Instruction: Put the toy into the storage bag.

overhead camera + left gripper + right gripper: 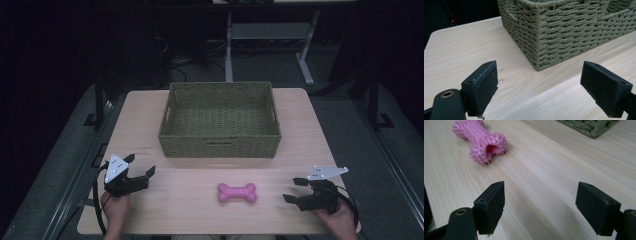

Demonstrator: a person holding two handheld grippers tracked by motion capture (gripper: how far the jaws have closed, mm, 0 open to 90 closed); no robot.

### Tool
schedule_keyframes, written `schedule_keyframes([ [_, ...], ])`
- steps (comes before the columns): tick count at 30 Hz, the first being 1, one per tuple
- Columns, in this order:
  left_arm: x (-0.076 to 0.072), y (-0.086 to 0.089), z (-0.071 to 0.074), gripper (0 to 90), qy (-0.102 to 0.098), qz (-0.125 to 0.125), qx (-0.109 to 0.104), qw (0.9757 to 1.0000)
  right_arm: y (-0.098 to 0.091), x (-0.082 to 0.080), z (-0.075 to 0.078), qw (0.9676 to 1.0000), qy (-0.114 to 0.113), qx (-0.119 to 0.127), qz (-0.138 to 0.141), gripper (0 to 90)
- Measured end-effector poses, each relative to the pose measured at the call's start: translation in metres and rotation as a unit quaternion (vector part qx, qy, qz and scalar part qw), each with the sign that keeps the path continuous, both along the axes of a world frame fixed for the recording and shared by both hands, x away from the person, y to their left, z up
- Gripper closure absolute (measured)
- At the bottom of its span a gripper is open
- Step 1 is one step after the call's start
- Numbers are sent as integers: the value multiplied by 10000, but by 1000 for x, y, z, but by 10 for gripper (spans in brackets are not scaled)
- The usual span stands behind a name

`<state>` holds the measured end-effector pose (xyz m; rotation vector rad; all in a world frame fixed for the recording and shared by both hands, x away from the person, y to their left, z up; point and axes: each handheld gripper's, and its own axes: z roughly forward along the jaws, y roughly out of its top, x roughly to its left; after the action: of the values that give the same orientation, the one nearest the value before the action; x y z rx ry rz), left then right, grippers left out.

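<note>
My left gripper [141, 166] sits at the near left corner of the table [150, 210], held in my left hand [116, 207], which comes in from the bottom edge. Its jaws are spread wide with nothing between them. In the left gripper view they frame bare wood, and past them stands the near corner of the woven green basket [564, 32], well apart from the jaw tips.

Moving right, the basket [220, 146] stands in the middle of the table toward the far side, a rectangular open-topped box with a slot handle in its near wall.

In front of the basket and near the table's front edge lies the pink bone toy [237, 192], flat on the wood with its long side running left to right. It touches neither the basket nor either gripper and lies closer to my right gripper than to my left. In the right gripper view the bone toy [480, 141] shows its knobbly surface and a hollow end turned toward the camera.

At the near right corner, my right gripper [294, 190] is held in my right hand [339, 220], pointing left toward the toy. It is released, jaws wide apart over bare table, gripping nothing.
</note>
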<state>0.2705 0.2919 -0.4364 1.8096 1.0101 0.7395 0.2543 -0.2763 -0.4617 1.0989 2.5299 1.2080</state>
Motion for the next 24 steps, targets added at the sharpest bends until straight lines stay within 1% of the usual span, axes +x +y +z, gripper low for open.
schedule_keyframes([
  [3,1,-1,-1,138,14,-5,13,10000,0,1,-3,10000,-7,-56,13,226],
  [5,1,-1,-1,138,18,-13,27,10000,0,1,-1,10000,54,-42,8,226],
  [7,1,-1,0,139,-9,-49,45,10000,1,1,1,10000,-32,-49,49,226],
  [8,0,-1,0,139,-46,-46,-1,10000,2,1,2,10000,-38,-8,65,226],
  [11,0,0,0,138,-27,-24,-2,10000,5,1,4,9999,-84,-27,75,226],
  [12,-1,-1,0,138,-43,-23,46,10000,9,2,4,9998,-56,-118,129,226],
  [13,-1,-1,0,138,-43,-23,46,10000,9,2,4,9998,-56,-118,129,226],
  [14,-1,-1,1,138,-58,-36,54,10000,14,4,5,9996,-54,-211,204,224],
  [16,-1,-1,0,139,-54,-42,60,10000,16,5,4,9994,-64,-244,250,222],
  [18,-1,-1,0,138,-57,-24,69,10000,24,5,8,9989,-75,-297,361,221],
  [19,-1,-1,0,138,-57,-24,69,10000,24,5,8,9989,-75,-297,361,221],
  [21,-1,-1,0,138,-49,12,52,10000,28,6,10,9984,-131,-336,437,221],
  [22,-1,0,0,139,-47,-4,38,10000,32,6,12,9980,-106,-379,499,221],
  [23,-1,0,0,139,-47,-4,38,10000,32,6,12,9980,-106,-379,499,221],
  [24,-1,0,0,139,-57,3,50,10000,34,6,13,9976,-117,-433,531,221],
])
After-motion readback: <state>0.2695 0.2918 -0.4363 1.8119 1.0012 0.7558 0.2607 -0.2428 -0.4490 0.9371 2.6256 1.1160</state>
